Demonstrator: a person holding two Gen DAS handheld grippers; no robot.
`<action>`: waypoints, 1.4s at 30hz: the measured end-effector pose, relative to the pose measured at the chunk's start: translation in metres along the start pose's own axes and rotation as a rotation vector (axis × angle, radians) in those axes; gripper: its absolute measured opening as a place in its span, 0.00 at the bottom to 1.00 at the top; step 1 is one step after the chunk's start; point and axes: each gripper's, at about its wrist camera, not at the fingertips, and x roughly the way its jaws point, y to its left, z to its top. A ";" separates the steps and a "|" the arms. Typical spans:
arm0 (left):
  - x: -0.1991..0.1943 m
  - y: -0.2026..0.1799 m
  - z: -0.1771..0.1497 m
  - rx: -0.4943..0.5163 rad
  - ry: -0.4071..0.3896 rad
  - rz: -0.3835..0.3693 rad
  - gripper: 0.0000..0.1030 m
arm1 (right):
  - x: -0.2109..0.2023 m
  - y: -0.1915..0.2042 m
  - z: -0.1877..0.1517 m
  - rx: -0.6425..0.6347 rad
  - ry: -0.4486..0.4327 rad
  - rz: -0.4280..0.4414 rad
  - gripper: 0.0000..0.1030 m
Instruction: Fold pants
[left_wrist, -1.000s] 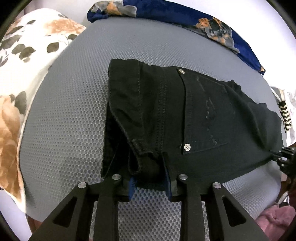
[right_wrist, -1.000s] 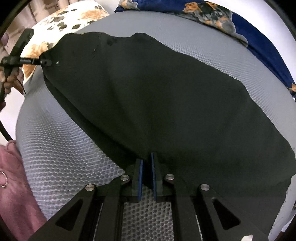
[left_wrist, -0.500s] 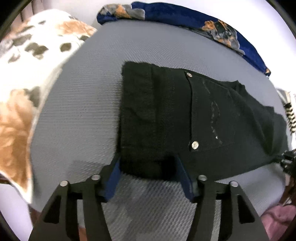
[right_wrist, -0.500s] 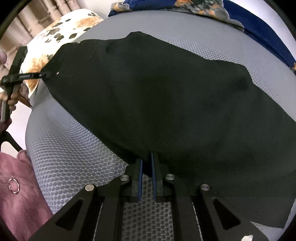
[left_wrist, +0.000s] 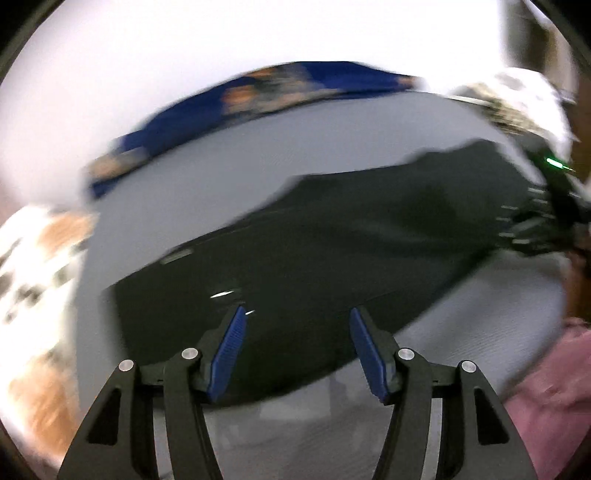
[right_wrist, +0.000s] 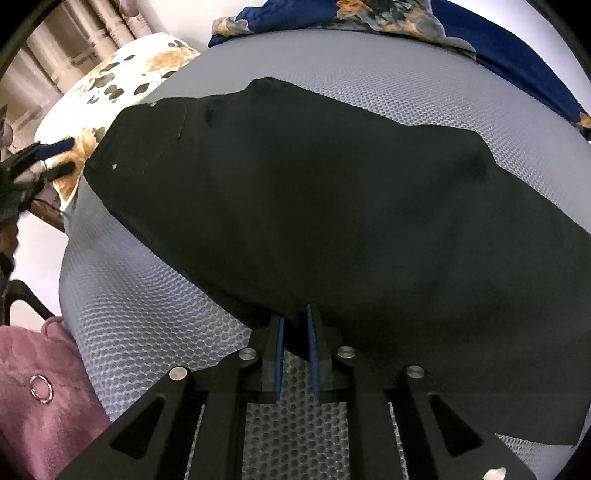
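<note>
Two tools: left tool (left_wrist: 295, 325) apart (clear of black pants (right_wrist: 332, 206)), right tool (right_wrist: 294, 321) opening around hem.

A bedroom at home is showing here: a grey honeycomb-mesh mattress pad (right_wrist: 155, 321) is covering a bed, a floral pillow (right_wrist: 122, 81) and a navy flowered blanket (right_wrist: 509, 48) are lying at its edges, pleated curtains (right_wrist: 74, 40) are hanging behind, and pink clothing (right_wrist: 40, 417) is sitting nearby.

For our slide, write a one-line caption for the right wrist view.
Right gripper pinching the near edge of black pants spread on a grey mesh surface, its jaws just opening.
</note>
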 end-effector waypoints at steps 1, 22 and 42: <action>0.011 -0.020 0.011 0.041 -0.007 -0.065 0.58 | -0.001 -0.001 0.001 0.010 -0.004 0.004 0.12; 0.113 -0.131 0.059 0.213 0.072 -0.276 0.06 | -0.032 -0.020 0.007 0.120 -0.095 0.049 0.38; 0.107 -0.131 0.059 0.148 0.066 -0.278 0.06 | -0.066 -0.227 -0.065 0.975 -0.361 -0.038 0.33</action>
